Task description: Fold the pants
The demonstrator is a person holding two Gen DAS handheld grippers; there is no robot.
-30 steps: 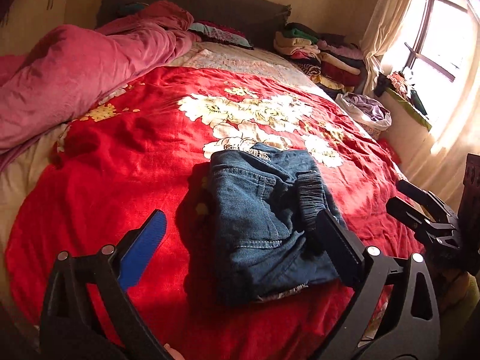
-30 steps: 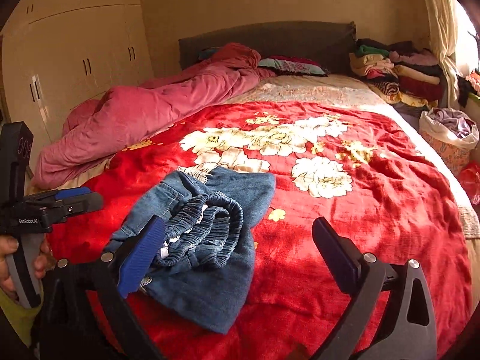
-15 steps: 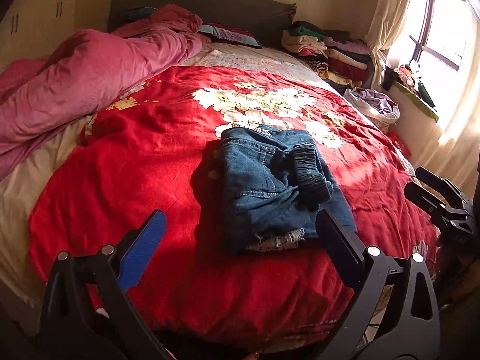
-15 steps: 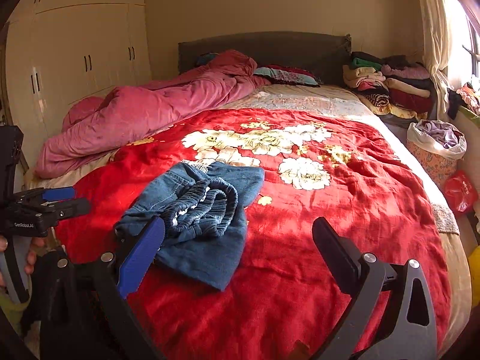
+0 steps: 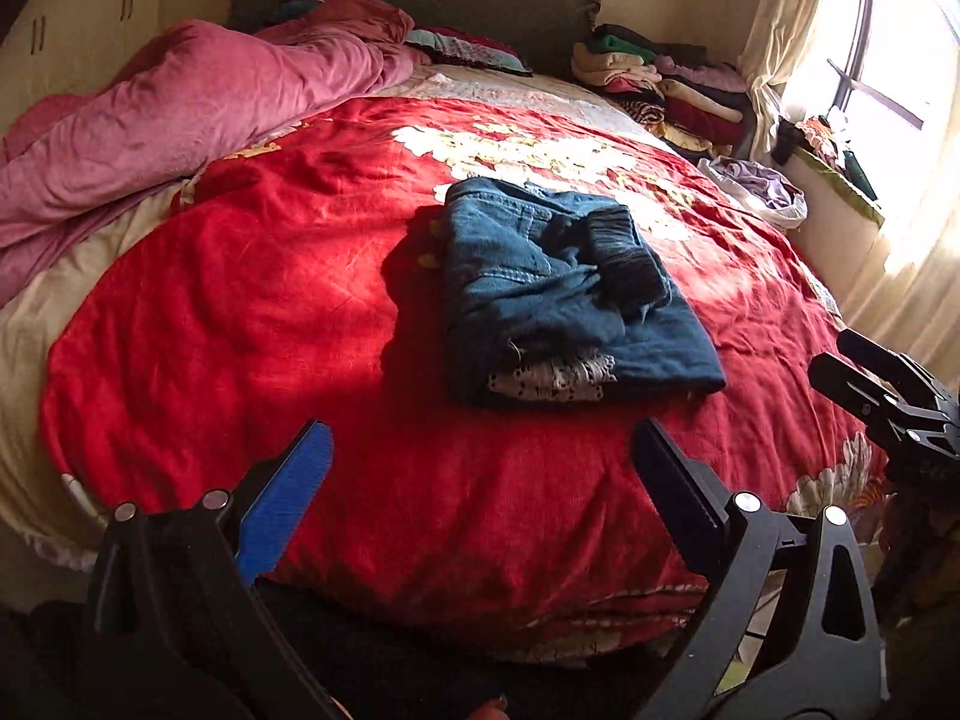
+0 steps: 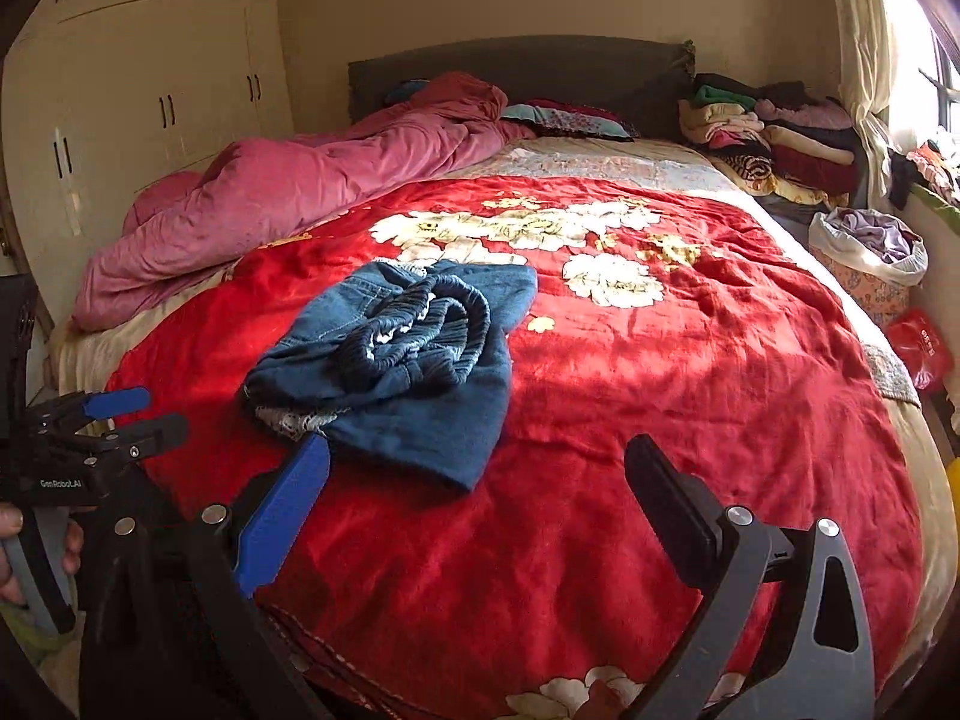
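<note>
On the red floral bedspread [image 5: 252, 312], toward the near half of the bed, denim pants [image 5: 558, 294] lie folded into a compact stack, elastic waistband [image 6: 420, 324] bunched on top, bit of pale lacy lining showing at the near edge. Left gripper [image 5: 480, 480] hovers off the foot of the bed, jaws spread wide, nothing between them, pants well apart beyond its tips. Right gripper [image 6: 474, 492] same deal: wide open, empty, blue finger [image 6: 282, 516] tip overlapping the near corner of the pants in view but cannot tell if touching. Right wrist view shows the left gripper at left edge, a hand [image 6: 12, 546] wrapped on its handle; there its fingers look only slightly parted, angle is side-on. Pink duvet [image 5: 180, 114] heaped along the left side up to the dark headboard [image 6: 540, 72]. Stacked folded clothes [image 6: 774, 132] at far right corner, laundry basket [image 6: 870, 264] beside the bed, wardrobe [image 6: 150, 72] at left, window [image 5: 888, 60] bright at right.
</note>
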